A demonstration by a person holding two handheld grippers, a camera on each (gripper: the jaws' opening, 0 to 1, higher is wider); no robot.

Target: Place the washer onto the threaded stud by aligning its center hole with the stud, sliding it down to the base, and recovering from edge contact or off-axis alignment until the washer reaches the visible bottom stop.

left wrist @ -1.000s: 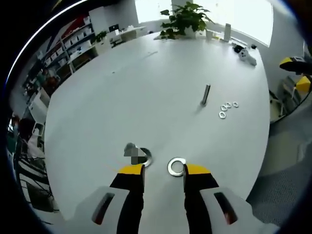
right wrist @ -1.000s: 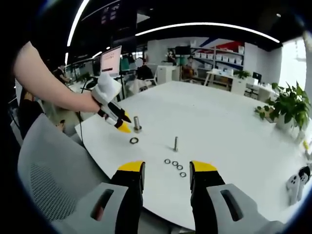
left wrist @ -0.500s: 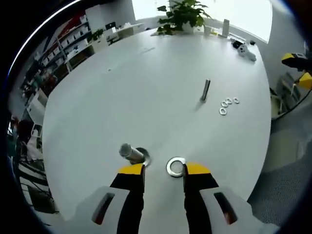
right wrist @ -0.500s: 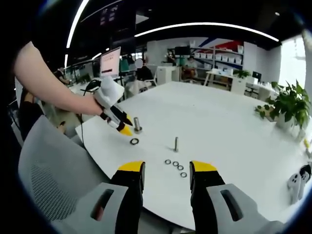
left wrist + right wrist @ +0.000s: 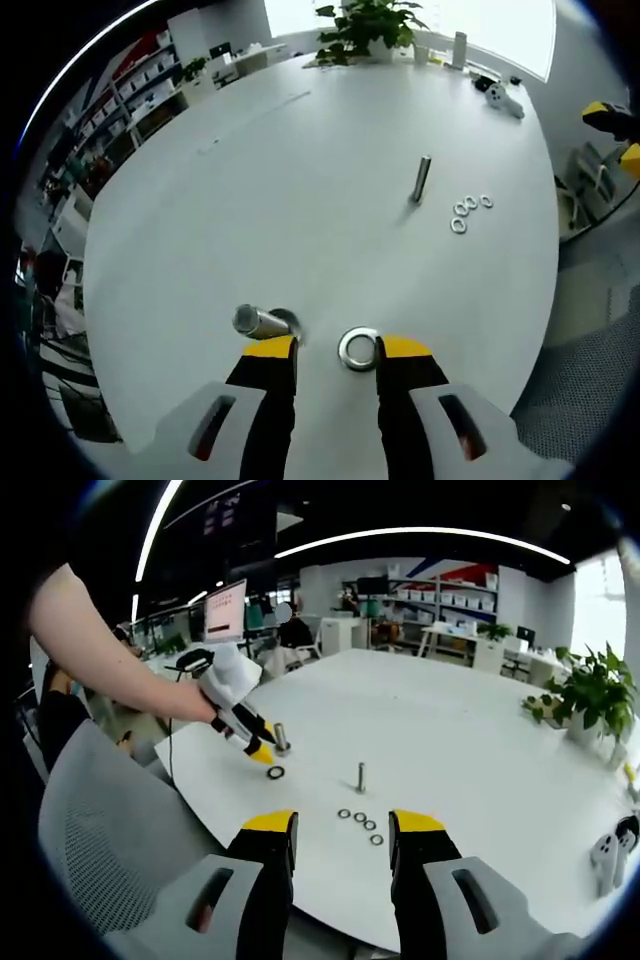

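Sitting flat on the white round table [image 5: 300,180], the large silver metal washer [image 5: 358,349] is just ahead of the left gripper [image 5: 337,347], nearer its right jaw. Those yellow-tipped jaws are spread apart, holding nothing. The short threaded steel stud [image 5: 258,321] is right beside the washer. Farther out there's a thin upright metal pin [image 5: 422,179] and a row of four small washers [image 5: 469,210]. The right gripper [image 5: 340,822] hangs off the table edge, jaws apart, empty too.
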